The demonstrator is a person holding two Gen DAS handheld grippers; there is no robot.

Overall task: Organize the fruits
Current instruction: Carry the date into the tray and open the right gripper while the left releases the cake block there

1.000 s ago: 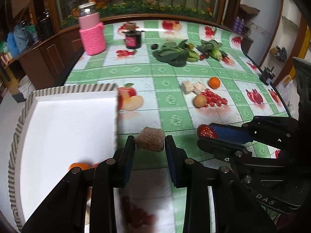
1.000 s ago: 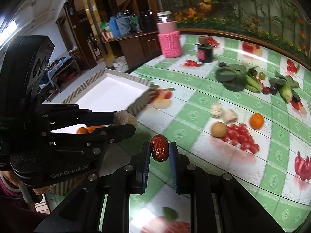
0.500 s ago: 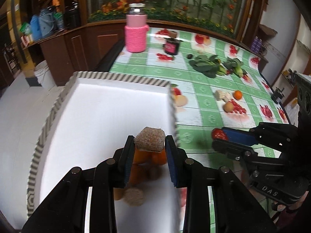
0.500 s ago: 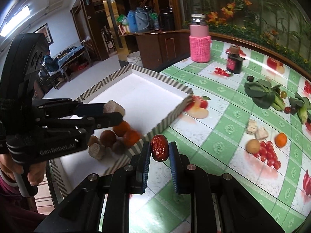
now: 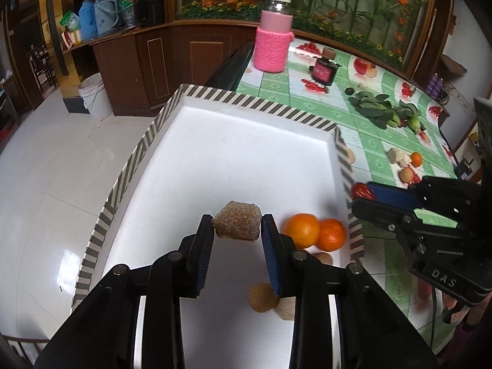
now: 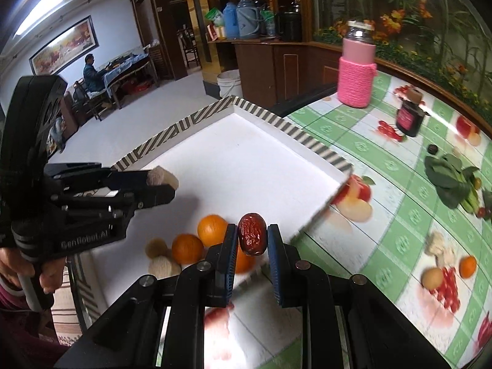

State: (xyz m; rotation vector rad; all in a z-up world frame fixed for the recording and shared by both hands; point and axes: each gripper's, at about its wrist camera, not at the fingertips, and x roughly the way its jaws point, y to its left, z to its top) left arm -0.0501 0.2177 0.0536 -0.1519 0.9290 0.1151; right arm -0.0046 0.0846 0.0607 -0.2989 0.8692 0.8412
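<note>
My left gripper (image 5: pixel 236 224) is shut on a rough brown fruit chunk (image 5: pixel 237 225) and holds it above the inside of the white tray (image 5: pixel 240 153) with a striped rim. The left gripper also shows in the right wrist view (image 6: pixel 160 181). My right gripper (image 6: pixel 252 238) is shut on a wrinkled red date (image 6: pixel 252 238), just over the tray's near right rim; it also shows in the left wrist view (image 5: pixel 363 192). Two oranges (image 5: pixel 303 230) and small brown fruits (image 5: pixel 261 297) lie in the tray.
On the green checked tablecloth (image 6: pixel 384 215) lie an orange (image 6: pixel 467 266), a brown fruit (image 6: pixel 432 278), red cherry tomatoes (image 6: pixel 447 289), white pieces (image 6: pixel 439 246) and leafy greens (image 6: pixel 452 181). A pink-sleeved jar (image 6: pixel 356 70) and a dark jar (image 6: pixel 410 115) stand at the back.
Both grippers have moved left from the tablecloth to the tray with their fruits. The left one now hangs over the tray's inside; the right one has reached the tray's rim.
</note>
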